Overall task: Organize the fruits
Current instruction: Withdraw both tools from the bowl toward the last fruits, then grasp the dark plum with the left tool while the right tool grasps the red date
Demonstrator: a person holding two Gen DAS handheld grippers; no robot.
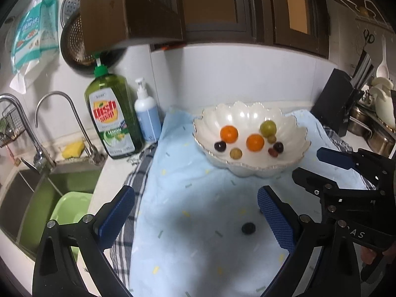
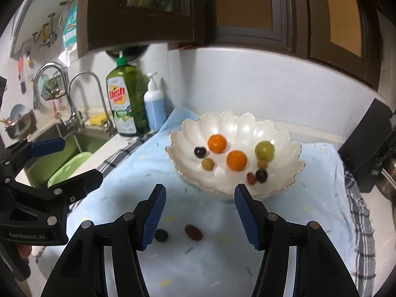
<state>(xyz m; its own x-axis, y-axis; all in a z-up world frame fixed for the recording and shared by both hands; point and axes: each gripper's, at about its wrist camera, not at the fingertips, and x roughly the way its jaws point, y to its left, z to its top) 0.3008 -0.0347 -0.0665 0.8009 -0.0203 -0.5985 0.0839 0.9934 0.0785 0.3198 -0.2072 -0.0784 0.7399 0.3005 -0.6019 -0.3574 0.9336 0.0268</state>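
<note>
On my left I see the left gripper [image 1: 195, 212] spread wide and empty over the light blue cloth [image 1: 188, 178], with a dark round fruit [image 1: 248, 228] lying on the cloth between its pads, toward the right one. My right gripper [image 2: 199, 215] is parted about halfway, holding nothing; the same dark fruit [image 2: 161, 235] sits just beside its left pad at 7 o'clock and a reddish oval fruit [image 2: 193, 232] between the pads at 6 o'clock. The scalloped white bowl [image 2: 284, 133], with two oranges and smaller fruits, lies at 12 to 1 o'clock.
</note>
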